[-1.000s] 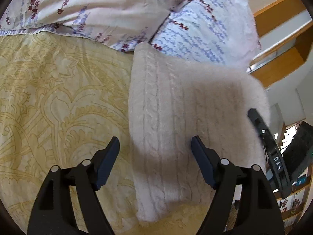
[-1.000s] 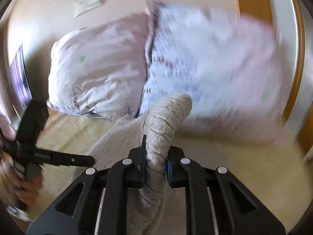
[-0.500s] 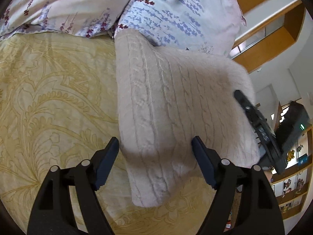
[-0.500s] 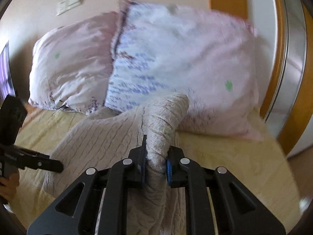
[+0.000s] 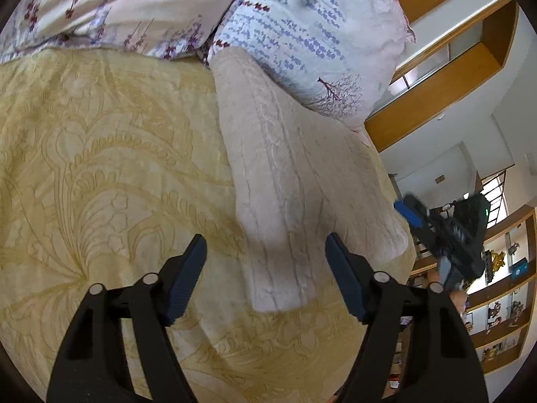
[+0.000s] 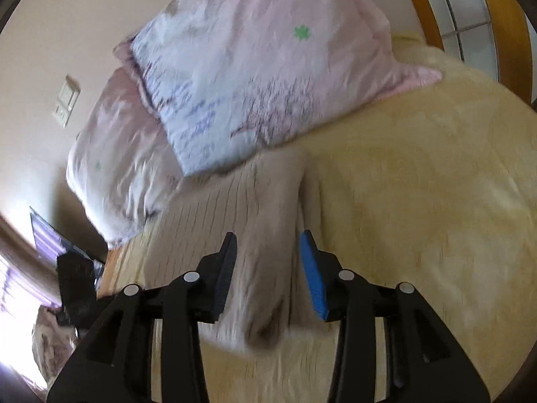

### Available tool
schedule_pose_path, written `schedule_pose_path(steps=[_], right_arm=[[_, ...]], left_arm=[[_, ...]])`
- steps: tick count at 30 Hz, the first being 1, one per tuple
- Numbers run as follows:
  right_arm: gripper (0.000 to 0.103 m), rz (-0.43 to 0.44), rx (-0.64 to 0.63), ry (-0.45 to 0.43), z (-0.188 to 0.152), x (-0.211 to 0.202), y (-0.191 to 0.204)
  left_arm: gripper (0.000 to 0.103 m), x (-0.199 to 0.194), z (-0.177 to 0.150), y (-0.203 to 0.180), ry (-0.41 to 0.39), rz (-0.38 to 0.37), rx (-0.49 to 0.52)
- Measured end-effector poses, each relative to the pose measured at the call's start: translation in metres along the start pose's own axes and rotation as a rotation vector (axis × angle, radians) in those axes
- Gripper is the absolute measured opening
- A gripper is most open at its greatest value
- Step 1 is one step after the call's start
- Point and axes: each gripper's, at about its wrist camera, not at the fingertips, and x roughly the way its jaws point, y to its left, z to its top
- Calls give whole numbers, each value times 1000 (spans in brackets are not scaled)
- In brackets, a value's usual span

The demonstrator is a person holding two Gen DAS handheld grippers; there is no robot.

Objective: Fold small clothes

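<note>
Cream cable-knit, one folded sweater [image 5: 295,184] lies on the yellow bedspread [image 5: 110,168], its far end touching the nearer of two floral pillows [image 5: 302,30]. Bare bedspread stretches wide on both sides. Left gripper [image 5: 265,262] jaws stand wide apart holding nothing; right gripper [image 6: 268,258] jaws are parted astride a sweater fold, contact unclear.
</note>
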Motion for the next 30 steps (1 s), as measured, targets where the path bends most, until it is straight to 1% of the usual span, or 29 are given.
schedule_pose_path(steps=[3,6,7,8,9,10,11,12,13,15,16,18,20,22,24,25,26,27,28,29,30], right_arm=[[41,31,-5,26,-16,-6,6],[40,29,-29,42,-26,-4,11],[36,27,-35,50,-28,0,11],[19,29,-38,67,-32,5,12],[12,31,-43,82,-35,9,13],[12,20,-51,82,-37,11,15],[11,3,-74,45,-38,6,20],[10,14,-70,18,-37,-1,21],[10,36,-54,-12,-35,-9,21],[10,67,-33,-78,-29,-25,21],[9,56,-42,-91,-28,-29,21],[9,-8,-65,-71,-31,-23,19],[9,-92,-64,-21,-37,-8,10],[9,-143,-29,22,-42,5,-3],[9,-126,7,24,-44,9,-12],[9,-122,12,23,-45,8,-14],[9,-122,13,29,-45,7,-14],[9,-121,9,38,-44,7,-14],[10,-118,2,50,-43,6,-13],[11,-107,3,63,-41,4,-12],[15,-86,15,70,-38,4,-11]], left_arm=[[68,5,-3,-1,10,24,-4],[67,7,-6,1,14,37,-10],[66,8,-7,1,14,42,-9],[63,8,-8,1,13,48,-7],[60,10,-9,0,13,50,-5],[51,10,-10,1,18,43,-6],[37,12,-10,1,24,25,-11],[30,13,-11,2,34,-11,-22],[26,13,-12,2,32,-17,-25],[23,12,-14,1,22,-19,-13],[21,11,-16,0,18,-19,-10],[19,10,-20,-2,11,-13,-2],[18,9,-25,-5,0,1,8],[18,11,-28,-7,-4,9,15],[19,12,-29,-7,-3,20,27],[22,12,-29,-7,-2,23,29],[28,12,-28,-7,4,28,27],[31,12,-27,-6,11,32,21],[37,11,-26,-6,13,39,15],[47,10,-25,-6,13,43,15],[52,7,-23,-6,9,45,17]])
